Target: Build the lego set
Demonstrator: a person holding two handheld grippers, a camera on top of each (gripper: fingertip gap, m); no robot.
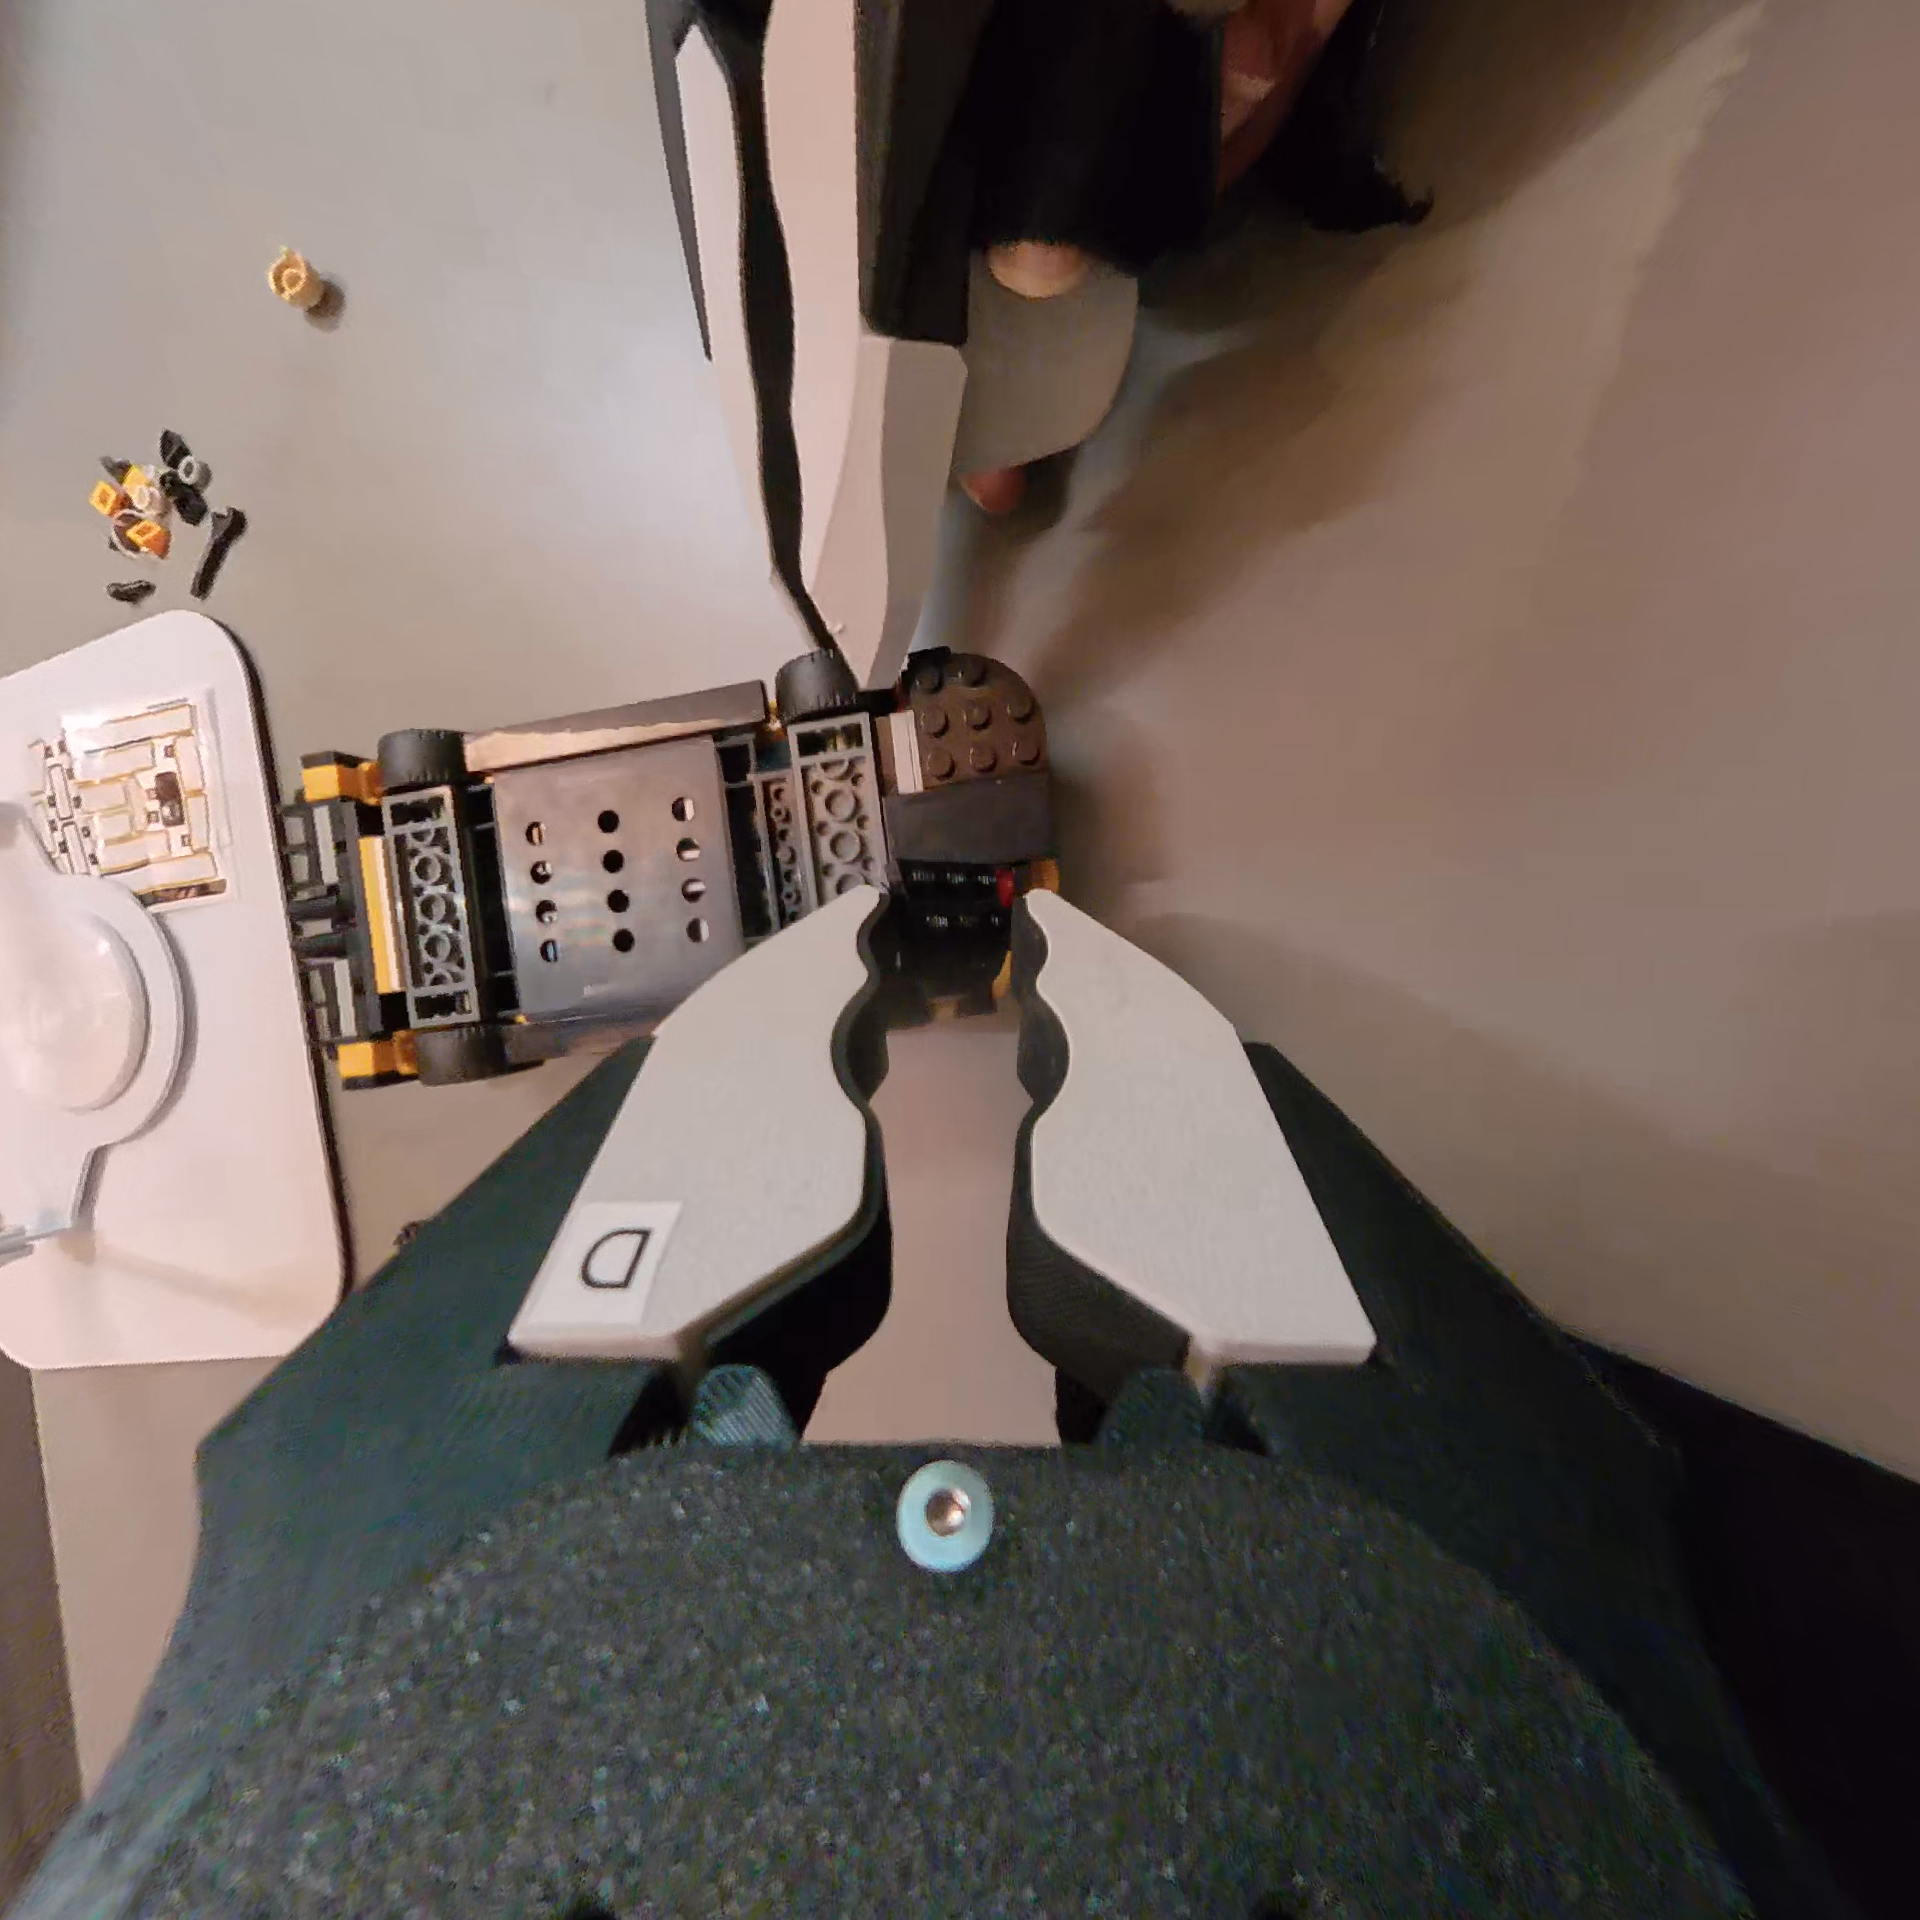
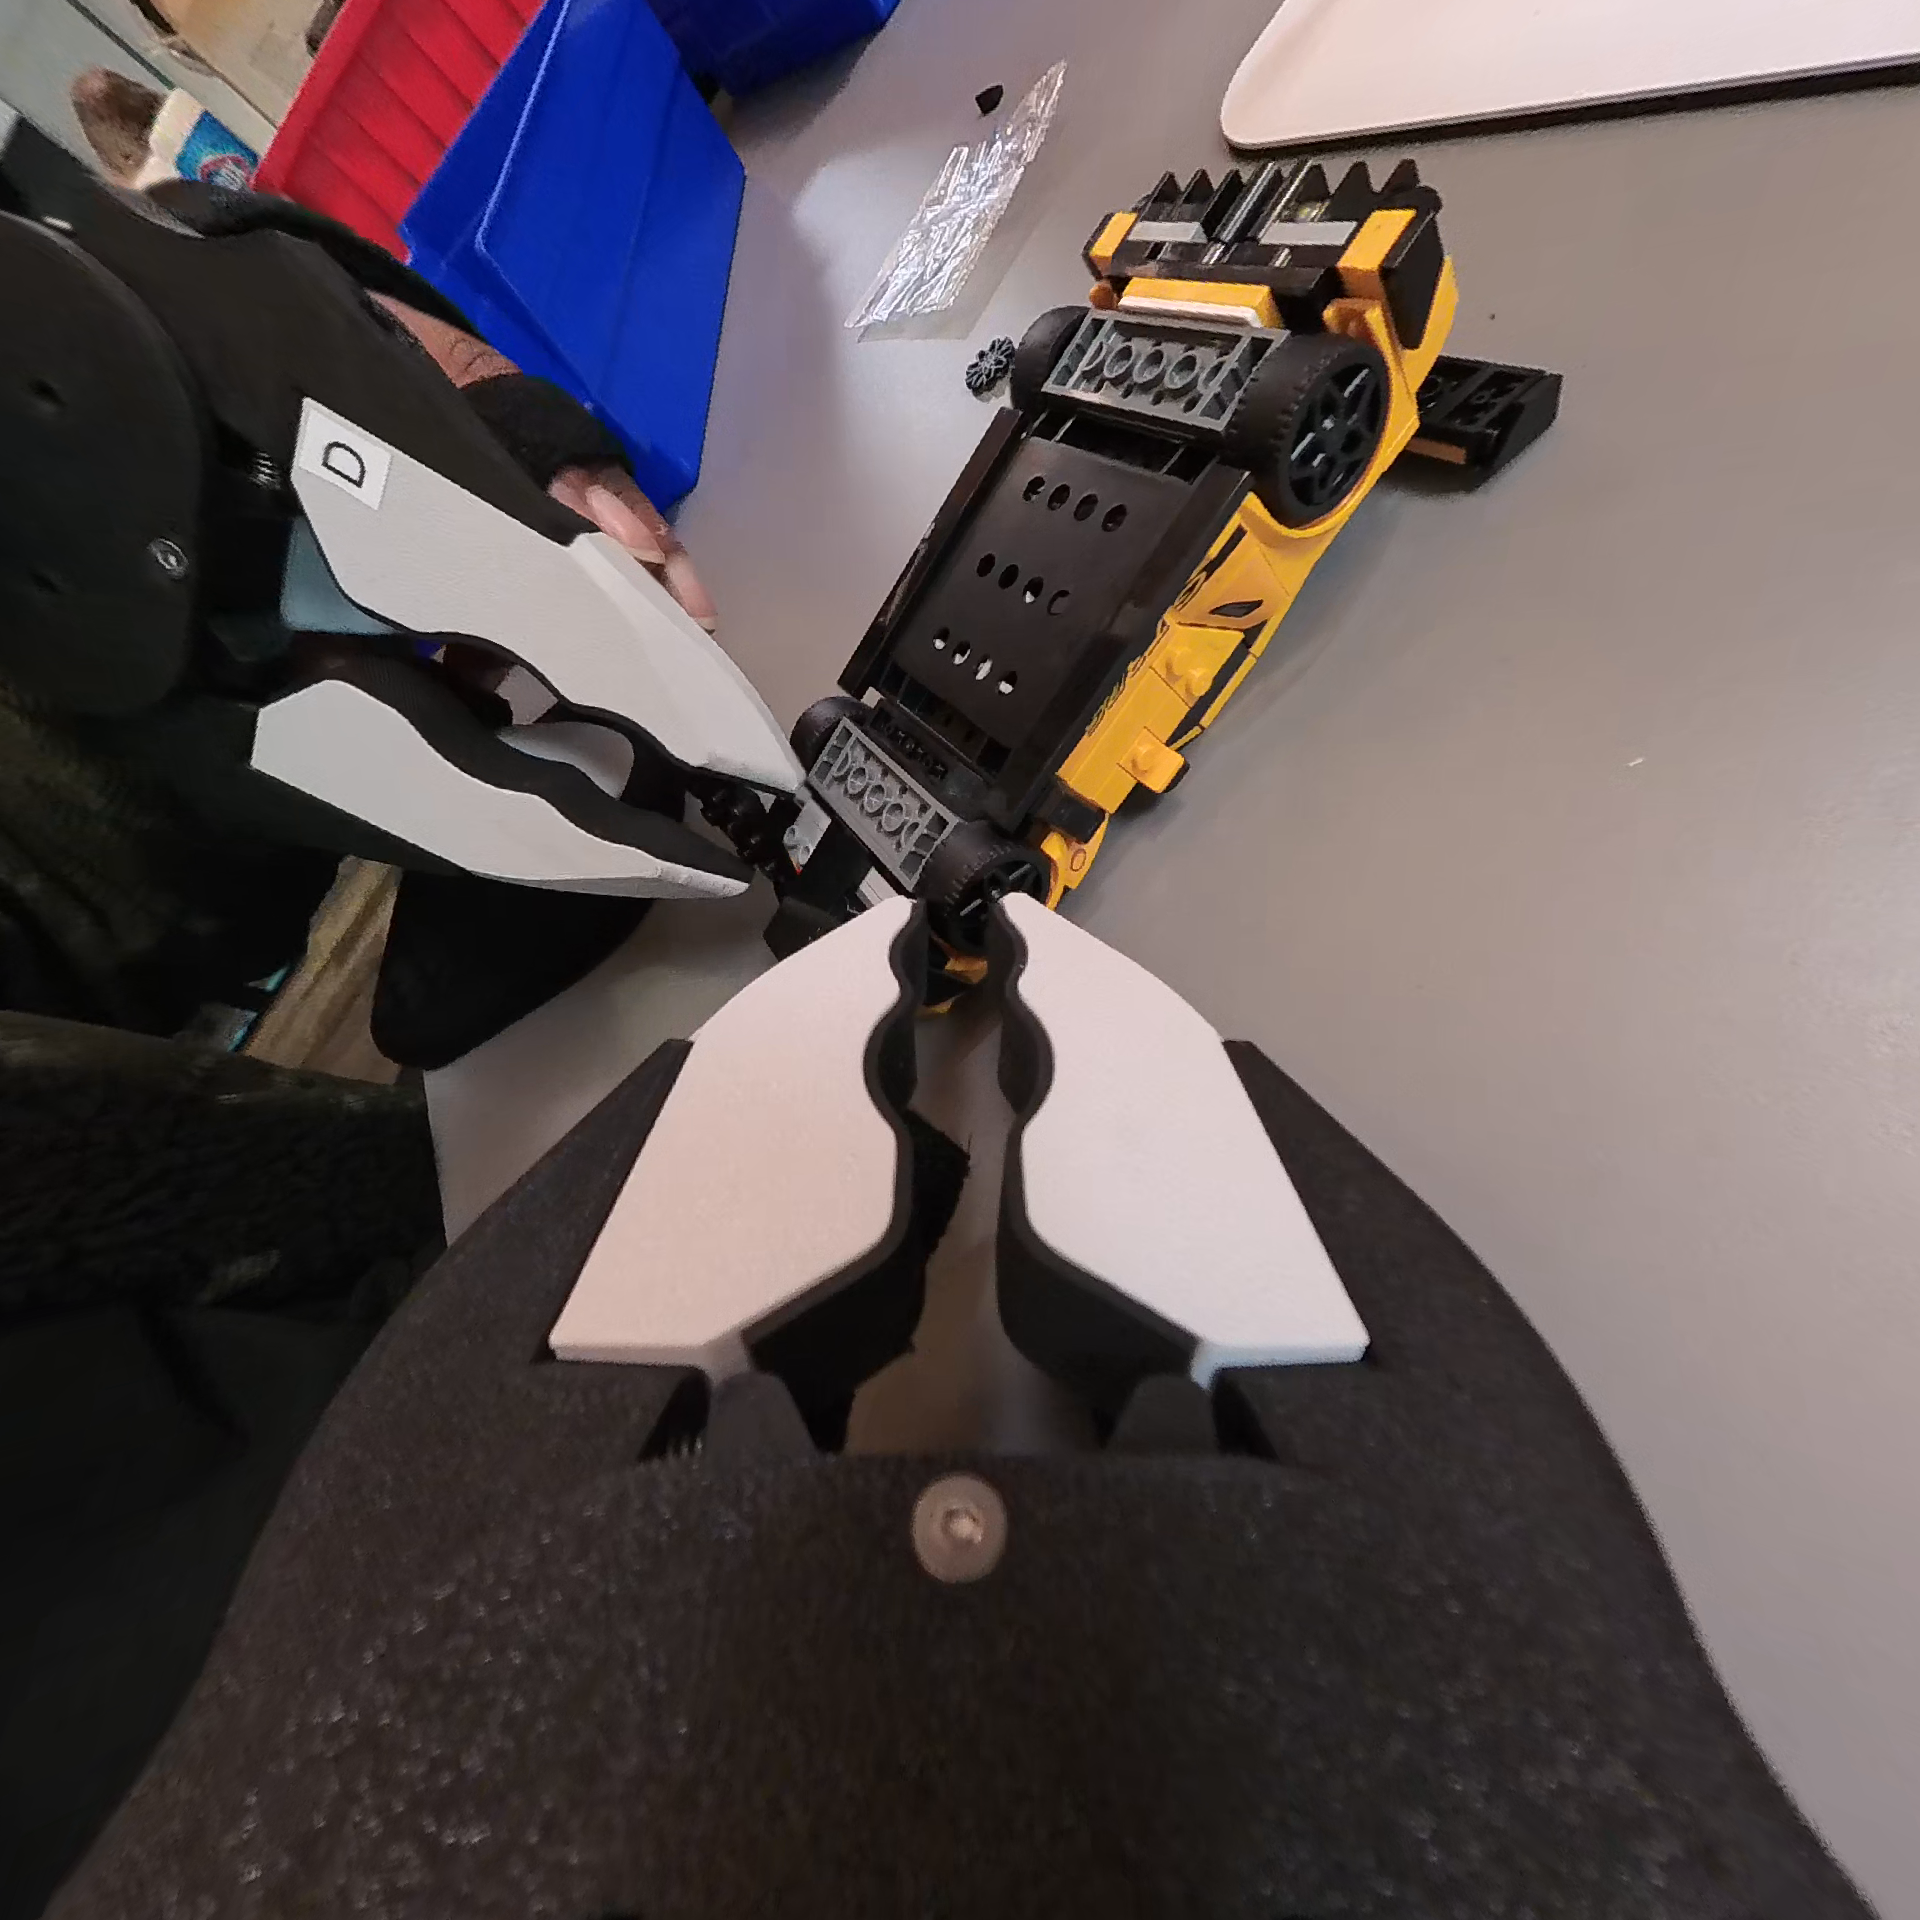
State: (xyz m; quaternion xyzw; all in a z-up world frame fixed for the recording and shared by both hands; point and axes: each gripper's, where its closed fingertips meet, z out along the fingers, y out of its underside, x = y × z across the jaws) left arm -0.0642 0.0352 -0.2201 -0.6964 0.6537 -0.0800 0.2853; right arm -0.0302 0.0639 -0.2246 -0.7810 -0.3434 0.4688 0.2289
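A yellow and black lego car (image 2: 1039,582) lies tipped on the grey table with its black underside and grey axle plates showing. In the left wrist view the car (image 1: 603,862) runs leftward from my fingertips. My left gripper (image 1: 956,904) is shut on the black end of the car, next to a dark brown studded plate (image 1: 966,727). It also shows in the right wrist view (image 2: 774,831), clamping that same end. My right gripper (image 2: 961,920) is shut on the yellow corner by the near wheel. One of its fingers (image 1: 1029,384) comes down from the top of the left wrist view.
A white tray (image 1: 260,1195) with a sticker sheet (image 1: 135,810) lies beyond the car. Several small loose pieces (image 1: 156,509) and a tan piece (image 1: 296,281) lie nearby. A blue bin (image 2: 582,239), red bin (image 2: 384,114), clear bag (image 2: 956,218) and black sloped piece (image 2: 1486,416) sit around. The left gripper's tips are roughly 5 centimeters from the right gripper's.
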